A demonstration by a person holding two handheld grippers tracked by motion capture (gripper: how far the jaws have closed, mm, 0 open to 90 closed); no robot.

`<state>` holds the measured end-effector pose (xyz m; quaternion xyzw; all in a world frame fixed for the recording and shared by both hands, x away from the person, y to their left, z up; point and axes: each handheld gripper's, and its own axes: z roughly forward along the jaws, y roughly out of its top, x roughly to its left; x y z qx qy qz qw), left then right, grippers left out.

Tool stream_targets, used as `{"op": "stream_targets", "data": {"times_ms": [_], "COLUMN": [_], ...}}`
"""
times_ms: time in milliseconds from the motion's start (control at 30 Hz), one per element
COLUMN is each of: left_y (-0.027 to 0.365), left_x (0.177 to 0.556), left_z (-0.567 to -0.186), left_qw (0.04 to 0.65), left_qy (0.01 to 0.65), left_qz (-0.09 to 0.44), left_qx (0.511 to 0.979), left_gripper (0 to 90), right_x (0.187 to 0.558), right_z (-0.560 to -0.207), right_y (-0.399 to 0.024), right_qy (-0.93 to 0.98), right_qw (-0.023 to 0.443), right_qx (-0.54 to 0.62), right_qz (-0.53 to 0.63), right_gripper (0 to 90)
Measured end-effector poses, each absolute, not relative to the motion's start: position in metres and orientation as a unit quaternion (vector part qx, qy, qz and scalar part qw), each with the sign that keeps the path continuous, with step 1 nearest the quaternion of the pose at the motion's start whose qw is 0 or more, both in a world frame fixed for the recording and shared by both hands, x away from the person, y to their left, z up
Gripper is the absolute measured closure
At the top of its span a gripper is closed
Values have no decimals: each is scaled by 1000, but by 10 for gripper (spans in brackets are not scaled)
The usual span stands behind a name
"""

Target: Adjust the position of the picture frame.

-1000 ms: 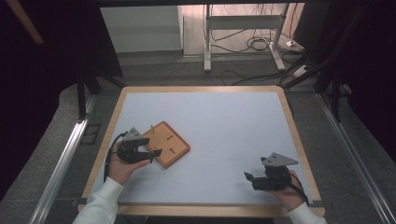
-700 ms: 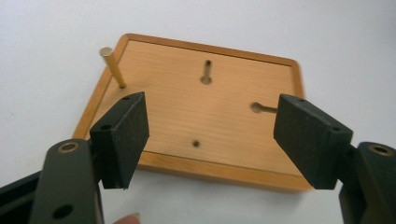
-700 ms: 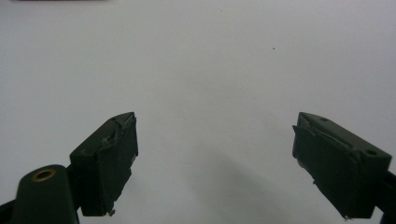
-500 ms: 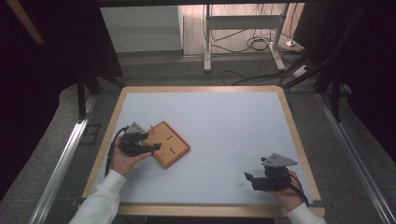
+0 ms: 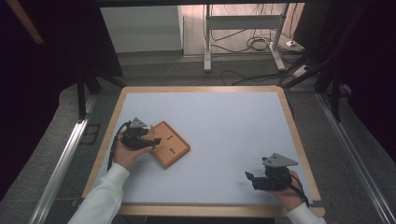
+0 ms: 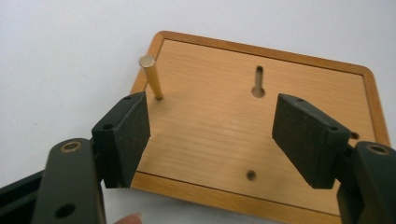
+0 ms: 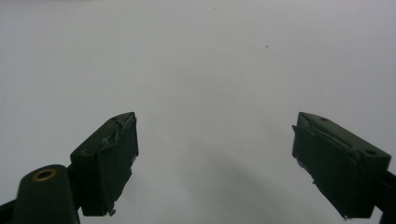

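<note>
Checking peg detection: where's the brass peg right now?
The brass peg stands upright in a hole near the wooden board's far-left corner in the left gripper view, just beyond the open left tongs.

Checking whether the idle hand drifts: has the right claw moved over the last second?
No. The right claw rests at the same spot near the wooden table rim's near right corner, jaws open.
</note>
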<state>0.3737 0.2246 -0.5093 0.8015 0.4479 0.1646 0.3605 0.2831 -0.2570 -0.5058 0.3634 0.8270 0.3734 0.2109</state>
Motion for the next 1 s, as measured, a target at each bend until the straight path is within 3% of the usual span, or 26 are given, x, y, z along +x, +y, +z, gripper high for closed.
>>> {"op": "stream_targets", "data": {"times_ms": [600, 1000], "left_y": [228, 231], "left_x": [394, 403], "left_z": [-515, -518], "left_qw": [361, 358], "left_qy": [453, 459], "left_qz": [183, 198], "left_qx": [795, 789], "left_gripper": [324, 457], "right_x": [283, 283], "right_z": [-505, -505], "right_y": [-257, -257], "right_qy": [824, 824], "right_qw": [210, 210], "right_qx": [373, 376], "right_qz": [371, 369], "right_gripper": [148, 148]}}
